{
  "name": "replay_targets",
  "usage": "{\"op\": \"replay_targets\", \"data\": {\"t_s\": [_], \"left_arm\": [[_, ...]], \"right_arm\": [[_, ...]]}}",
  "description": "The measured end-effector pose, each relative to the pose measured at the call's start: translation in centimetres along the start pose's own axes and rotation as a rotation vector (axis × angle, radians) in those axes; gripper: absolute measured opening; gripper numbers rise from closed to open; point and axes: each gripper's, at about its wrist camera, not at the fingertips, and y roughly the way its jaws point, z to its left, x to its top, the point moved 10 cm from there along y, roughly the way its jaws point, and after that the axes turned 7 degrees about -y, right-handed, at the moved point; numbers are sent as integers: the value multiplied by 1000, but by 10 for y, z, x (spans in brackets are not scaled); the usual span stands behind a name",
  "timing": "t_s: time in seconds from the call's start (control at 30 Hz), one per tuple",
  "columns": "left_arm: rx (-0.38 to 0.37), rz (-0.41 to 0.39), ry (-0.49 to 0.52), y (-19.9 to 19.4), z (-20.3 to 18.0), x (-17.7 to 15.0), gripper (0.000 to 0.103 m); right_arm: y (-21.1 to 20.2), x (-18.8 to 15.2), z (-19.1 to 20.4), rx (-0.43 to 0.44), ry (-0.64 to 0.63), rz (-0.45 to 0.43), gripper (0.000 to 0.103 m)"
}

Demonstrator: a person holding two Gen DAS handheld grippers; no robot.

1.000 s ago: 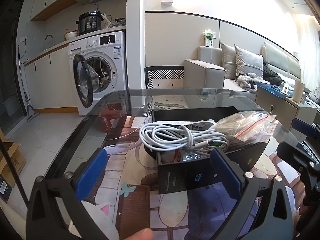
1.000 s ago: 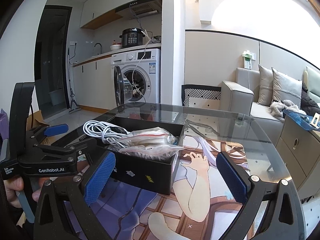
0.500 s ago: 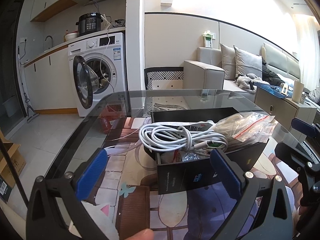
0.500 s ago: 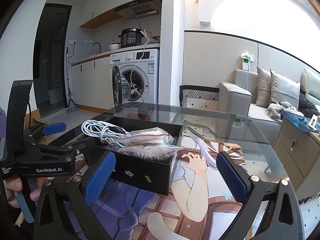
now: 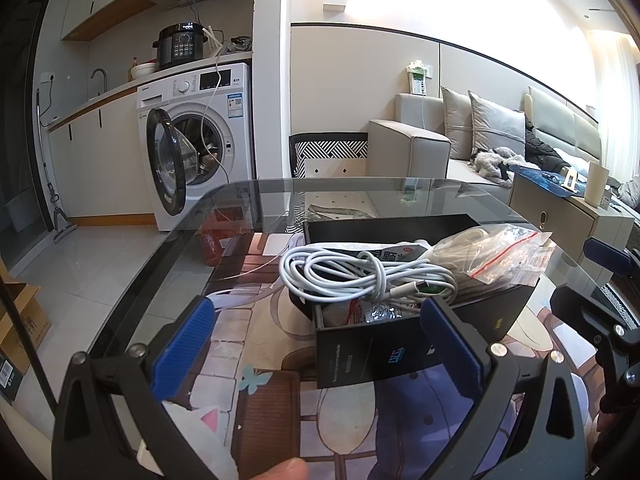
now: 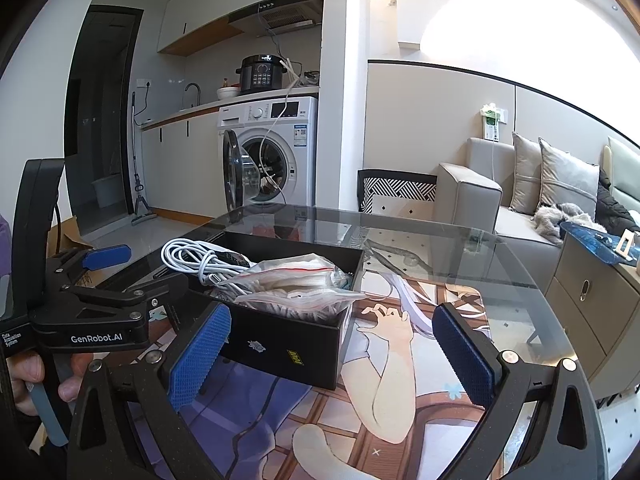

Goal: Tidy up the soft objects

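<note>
A: Sitting in the black box (image 5: 404, 354) rn: white cable (image 5: 360, 270) coiled on top, plus two zip bags (image 6: 298, 284) stuffed w/ pale stuff, red seal strips showing. All heaped above the rim, bags poking over the right edge.

B: So packing is looking mostly done?

A: Prob. Can't see any loose soft items lying on the mat (image 6: 400, 396) or glass table (image 5: 360, 196) around the box. Left to do, I'm guessing: pressing the pile down so it's sitting inside, maybe tucking the cable end in. No lid in view.

B: Grippers doing anything?

A: Left gripper (image 5: 316, 350) is hovering just short of the box's near-left corner, fingers spread wide, holding nothing; its right pad (image 5: 450, 346) is overlapping the box front in view, can't tell if touching. Right gripper (image 6: 332, 356) is also gaping wide and empty, hanging in front of the box's right corner, a bit apart.

B: Anything else near?

A: Only the room behind: washer (image 5: 200, 136) w/ door hanging open, sofa (image 6: 520, 200) off to the right. Both well apart from the table.
</note>
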Motion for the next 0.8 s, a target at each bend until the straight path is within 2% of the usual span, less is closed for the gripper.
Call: {"op": "replay_targets", "data": {"t_s": [0.8], "left_arm": [[-16, -5, -5, -2, -2, 3, 103]], "right_arm": [[0, 0, -1, -1, 0, 1, 103]]}}
